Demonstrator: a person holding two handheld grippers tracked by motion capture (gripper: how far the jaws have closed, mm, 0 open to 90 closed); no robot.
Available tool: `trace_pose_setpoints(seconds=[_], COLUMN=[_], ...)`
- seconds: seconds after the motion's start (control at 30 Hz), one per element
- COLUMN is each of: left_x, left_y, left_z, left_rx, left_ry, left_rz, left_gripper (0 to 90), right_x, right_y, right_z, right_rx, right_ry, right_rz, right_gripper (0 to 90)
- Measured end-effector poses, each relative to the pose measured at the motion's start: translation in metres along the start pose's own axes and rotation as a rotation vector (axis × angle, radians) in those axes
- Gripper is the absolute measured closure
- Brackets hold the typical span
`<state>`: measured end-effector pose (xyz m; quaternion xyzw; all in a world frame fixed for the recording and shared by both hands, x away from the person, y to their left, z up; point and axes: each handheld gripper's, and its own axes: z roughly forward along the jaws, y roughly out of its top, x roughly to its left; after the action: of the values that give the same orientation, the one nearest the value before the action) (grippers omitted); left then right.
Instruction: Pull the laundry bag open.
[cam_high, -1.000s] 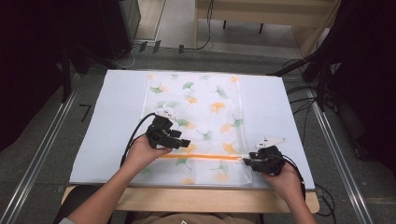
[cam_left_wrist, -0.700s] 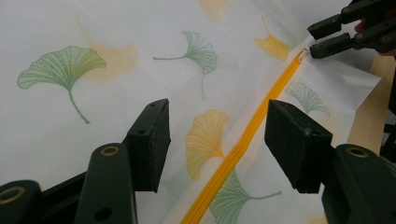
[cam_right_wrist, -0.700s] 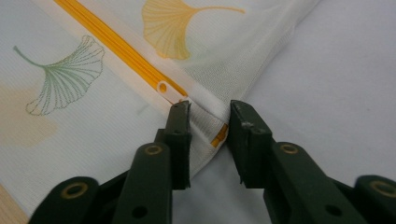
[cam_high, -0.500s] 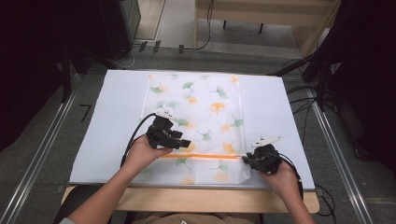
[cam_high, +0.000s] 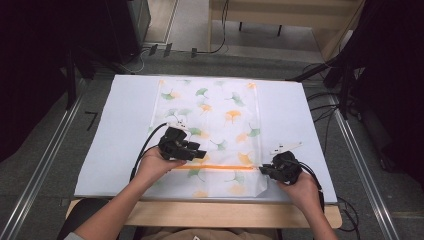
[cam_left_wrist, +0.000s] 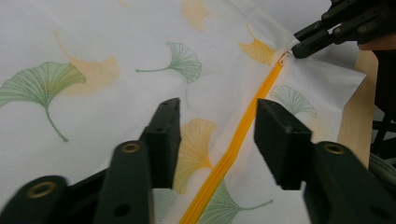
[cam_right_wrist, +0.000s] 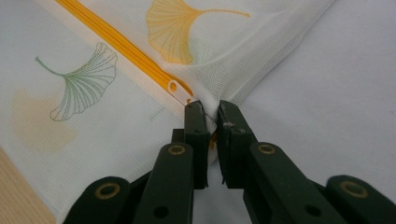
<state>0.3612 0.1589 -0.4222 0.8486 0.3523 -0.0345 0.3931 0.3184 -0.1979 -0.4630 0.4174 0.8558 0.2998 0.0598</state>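
The surface (cam_high: 125, 130) you worked at was covered by a pale sheet, and on it lay a white mesh bag (cam_high: 210, 115) printed with green and orange ginkgo leaves, reaching from the far edge almost to the near edge, a little right of centre. An orange zipper (cam_high: 220, 166) ran across the bag close to the near edge.

Your left claw (cam_high: 196, 153) hovered low over the zipper's left half with its jaws wide apart and nothing between them; in the left gripper view the zipper (cam_left_wrist: 233, 144) passed under the gap. Your right claw (cam_high: 263, 170) sat at the bag's right side, near the near right corner of the surface. Its jaws were pinched nearly closed on a fold of the mesh at the zipper's end, beside the small white pull tab (cam_right_wrist: 176, 88).

The bag looked thin, soft and very light, so it would likely bunch and slide on the sheet rather than hold its shape. I judged the stitched zipper tape and the seamed corner the firmest places to take hold; loose mesh would simply pucker, as it did at your right claw. The tab was small and might slip from the jaws.

No brand, label or writing could be read anywhere on the bag.
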Motion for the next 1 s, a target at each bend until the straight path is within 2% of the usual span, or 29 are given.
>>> trace_pose_setpoints(seconds=[0.03, 0.07, 0.1, 0.17, 0.27, 0.33, 0.47, 0.53, 0.63, 0.83, 1.0], left_x=[0.002, 0.003, 0.004, 0.002, -0.001, -0.002, -0.004, -0.005, -0.007, -0.016, -0.027], left_y=[0.0, 0.0, 0.0, 0.0, -0.001, -0.001, -0.001, -0.001, 0.0, 0.001, 0.003], left_z=[0.001, 0.002, 0.003, 0.005, 0.007, 0.008, 0.009, 0.009, 0.01, 0.012, 0.019], left_rx=[0.009, 0.012, 0.018, 0.025, 0.03, 0.034, 0.022, 0.02, 0.014, -0.003, 0.009], left_ry=[-0.021, -0.038, -0.038, -0.022, -0.032, -0.032, -0.044, -0.064, -0.067, -0.073, -0.09], left_rz=[-0.029, -0.052, -0.05, -0.022, 0.008, 0.02, 0.017, 0.027, 0.033, 0.067, 0.096], left_gripper=[46.4, 46.9, 47.7, 49.6, 52.0, 51.9, 50.3, 49.3, 48.9, 54.5, 56.4], right_x=[0.0, 0.0, -0.001, 0.0, -0.001, 0.0, -0.001, -0.002, 0.0, 0.004, 0.004], right_y=[0.0, 0.001, 0.002, 0.003, 0.004, 0.005, 0.006, 0.007, 0.008, 0.011, 0.011], right_z=[0.0, -0.001, -0.002, -0.004, -0.007, -0.009, -0.013, -0.015, -0.019, -0.027, -0.033], right_rx=[0.0, -0.003, -0.006, -0.011, -0.016, -0.017, -0.029, -0.042, -0.061, -0.095, -0.124], right_ry=[-0.002, 0.005, 0.005, 0.011, 0.026, 0.03, 0.042, 0.043, 0.04, 0.037, 0.044], right_rz=[-0.002, 0.004, 0.007, 0.006, 0.003, 0.021, 0.034, 0.033, 0.035, 0.015, 0.02], right_gripper=[85.3, 85.3, 85.3, 85.3, 85.5, 85.4, 85.4, 85.4, 85.4, 85.1, 84.9])
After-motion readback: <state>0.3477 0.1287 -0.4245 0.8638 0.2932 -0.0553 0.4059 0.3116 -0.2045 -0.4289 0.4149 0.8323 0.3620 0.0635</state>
